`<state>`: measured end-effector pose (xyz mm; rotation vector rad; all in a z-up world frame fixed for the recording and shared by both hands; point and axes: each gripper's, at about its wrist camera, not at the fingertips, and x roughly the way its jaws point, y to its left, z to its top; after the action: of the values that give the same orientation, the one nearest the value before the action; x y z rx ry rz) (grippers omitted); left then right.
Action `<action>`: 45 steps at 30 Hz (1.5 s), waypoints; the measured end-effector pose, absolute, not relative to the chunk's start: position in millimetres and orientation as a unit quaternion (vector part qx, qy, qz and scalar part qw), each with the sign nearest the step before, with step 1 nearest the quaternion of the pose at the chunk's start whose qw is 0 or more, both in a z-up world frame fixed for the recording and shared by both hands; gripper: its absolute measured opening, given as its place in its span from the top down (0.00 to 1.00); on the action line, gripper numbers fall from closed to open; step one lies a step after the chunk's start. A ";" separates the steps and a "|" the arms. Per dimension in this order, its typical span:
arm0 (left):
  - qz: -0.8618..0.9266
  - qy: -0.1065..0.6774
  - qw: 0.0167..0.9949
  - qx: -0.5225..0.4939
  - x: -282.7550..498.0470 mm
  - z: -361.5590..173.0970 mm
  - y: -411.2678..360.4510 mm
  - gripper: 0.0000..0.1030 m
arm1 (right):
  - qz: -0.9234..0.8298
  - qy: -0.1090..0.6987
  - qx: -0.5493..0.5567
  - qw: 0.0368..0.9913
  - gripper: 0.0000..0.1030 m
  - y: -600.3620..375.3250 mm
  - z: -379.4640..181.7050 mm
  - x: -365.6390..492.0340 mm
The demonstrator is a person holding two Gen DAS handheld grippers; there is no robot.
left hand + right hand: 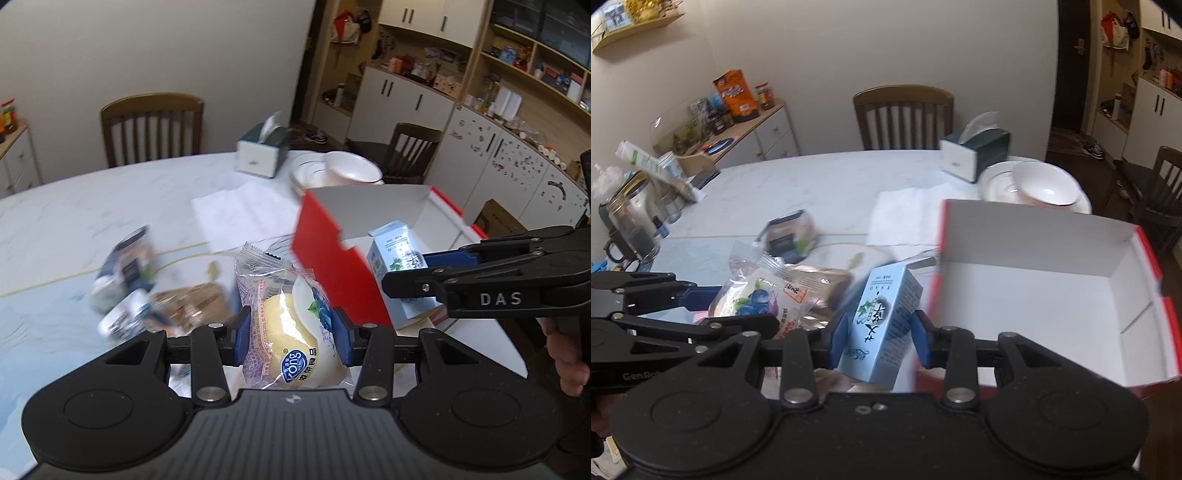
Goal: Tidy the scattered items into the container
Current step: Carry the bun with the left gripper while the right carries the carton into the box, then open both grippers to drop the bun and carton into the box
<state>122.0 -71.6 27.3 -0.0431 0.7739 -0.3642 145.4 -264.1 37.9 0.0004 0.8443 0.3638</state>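
One round white marble table (798, 184) carries everything. On it stands one open cardboard box, red outside and white inside (1034, 295), empty. Two wooden chairs stand beyond the box. Left of the box, three blurred snack packets remain on the table. The left gripper (291, 336) clamps one clear-wrapped blueberry bun (288, 332) beside the box; the right gripper (879, 339) clamps one pale-blue carton (882, 317) at the box's left wall.
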 end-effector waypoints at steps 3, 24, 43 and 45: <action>-0.184 0.371 0.910 -0.015 129.5 30.4 -95.1 0.58 | 0.166 0.404 0.003 0.900 0.65 -290.0 37.9 150.8; -0.244 0.411 0.877 0.045 228.1 -3.1 -251.9 0.58 | 0.090 0.430 0.000 0.898 0.65 -423.5 -11.4 199.4; -0.234 0.551 0.799 0.063 288.4 -72.9 -282.1 0.58 | 0.095 0.510 -0.028 0.854 0.65 -432.9 -69.7 230.3; -0.230 0.554 0.797 0.068 289.9 -73.6 -282.8 0.57 | 0.094 0.516 -0.027 0.851 0.65 -433.3 -72.6 231.6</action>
<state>289.9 -282.8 -73.6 0.1457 1.1890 -0.4946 231.6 -433.3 -72.6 -0.0560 1.0855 0.1972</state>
